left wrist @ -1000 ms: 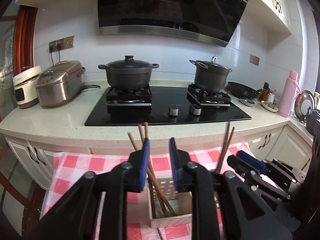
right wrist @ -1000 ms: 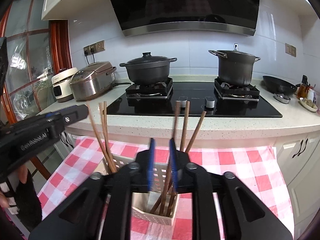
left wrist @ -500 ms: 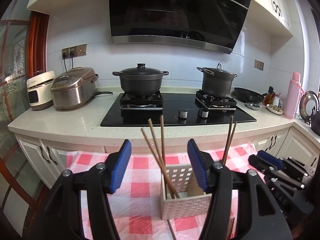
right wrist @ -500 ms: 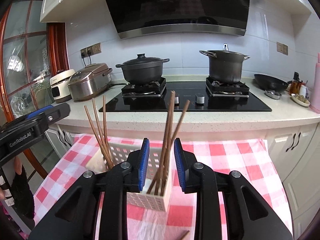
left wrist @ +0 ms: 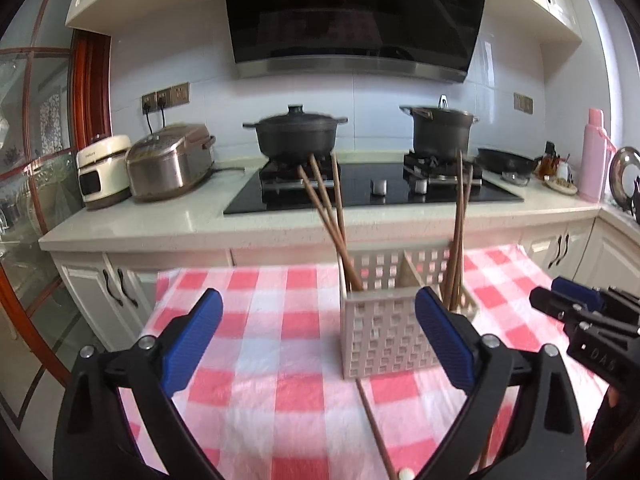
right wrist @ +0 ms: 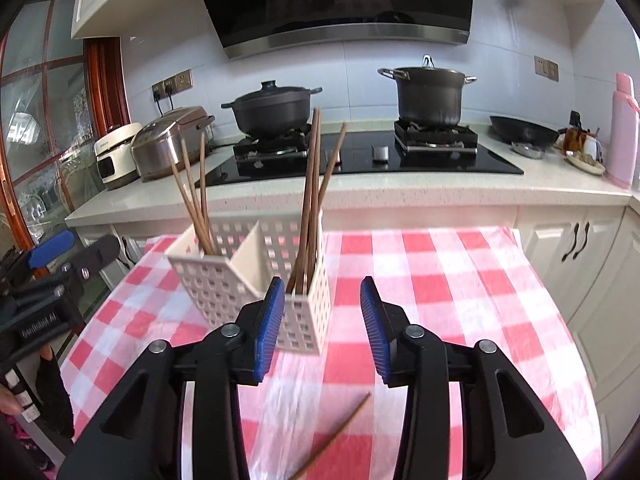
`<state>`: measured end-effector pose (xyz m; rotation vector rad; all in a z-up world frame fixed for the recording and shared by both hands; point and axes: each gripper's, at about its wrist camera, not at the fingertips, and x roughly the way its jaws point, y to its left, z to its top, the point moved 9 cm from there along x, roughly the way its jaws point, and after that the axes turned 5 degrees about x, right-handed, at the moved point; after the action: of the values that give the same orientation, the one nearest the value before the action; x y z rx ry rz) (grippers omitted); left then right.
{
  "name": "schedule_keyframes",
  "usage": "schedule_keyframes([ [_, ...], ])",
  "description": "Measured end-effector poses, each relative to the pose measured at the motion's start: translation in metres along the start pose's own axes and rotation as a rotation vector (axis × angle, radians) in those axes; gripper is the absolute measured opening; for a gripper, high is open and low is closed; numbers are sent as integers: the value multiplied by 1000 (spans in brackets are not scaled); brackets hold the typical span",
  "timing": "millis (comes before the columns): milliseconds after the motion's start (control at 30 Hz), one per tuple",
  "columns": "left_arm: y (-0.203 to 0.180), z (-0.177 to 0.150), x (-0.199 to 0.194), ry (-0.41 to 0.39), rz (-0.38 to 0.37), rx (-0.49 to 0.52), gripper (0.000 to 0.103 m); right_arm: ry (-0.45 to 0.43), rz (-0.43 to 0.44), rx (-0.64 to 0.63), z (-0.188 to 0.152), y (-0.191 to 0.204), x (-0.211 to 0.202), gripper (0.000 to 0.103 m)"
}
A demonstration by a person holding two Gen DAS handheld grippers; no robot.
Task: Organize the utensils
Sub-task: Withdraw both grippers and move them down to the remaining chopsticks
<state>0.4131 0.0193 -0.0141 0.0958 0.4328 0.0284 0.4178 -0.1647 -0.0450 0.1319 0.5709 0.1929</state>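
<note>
A white perforated holder (left wrist: 384, 332) (right wrist: 224, 280) stands on the red-checked cloth (left wrist: 260, 320). Brown chopsticks lean in both its compartments: one bundle (left wrist: 324, 208) (right wrist: 196, 208) on the left, another (left wrist: 458, 240) (right wrist: 312, 208) on the right. A loose chopstick (left wrist: 376, 432) (right wrist: 336, 436) lies on the cloth in front of the holder. My left gripper (left wrist: 318, 340) hangs just short of the holder, jaws opening wide with nothing gripped. My right gripper (right wrist: 322, 328) is opening too, near the holder's right corner, pads touching nothing.
Behind the table runs a counter (left wrist: 160, 224) with a black hob, two dark pots (left wrist: 296, 136) (left wrist: 440, 128), rice cookers (left wrist: 168, 168), a pan and a pink flask (left wrist: 596, 156). A gloved hand (right wrist: 44, 384) holds the left gripper. White cabinets stand on the right.
Both grippers have opened and drawn back and down from the holder, leaving the chopsticks standing in it. The loose chopstick on the cloth has come into view.
</note>
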Motion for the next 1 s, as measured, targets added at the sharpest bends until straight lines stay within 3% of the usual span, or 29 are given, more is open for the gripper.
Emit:
schedule_keyframes([
  [67, -2, -17, 1, 26, -6, 0, 96, 16, 1, 12, -11, -2, -1, 45],
  [500, 9, -98, 8, 136, 29, -6, 96, 163, -48, 79, -94, -21, 17, 46],
  [733, 18, -114, 8, 145, 30, -17, 96, 231, -83, 84, -123, -29, 32, 46],
  [1000, 21, -122, 13, 155, 23, -11, 96, 273, -101, 85, -132, -28, 46, 46],
])
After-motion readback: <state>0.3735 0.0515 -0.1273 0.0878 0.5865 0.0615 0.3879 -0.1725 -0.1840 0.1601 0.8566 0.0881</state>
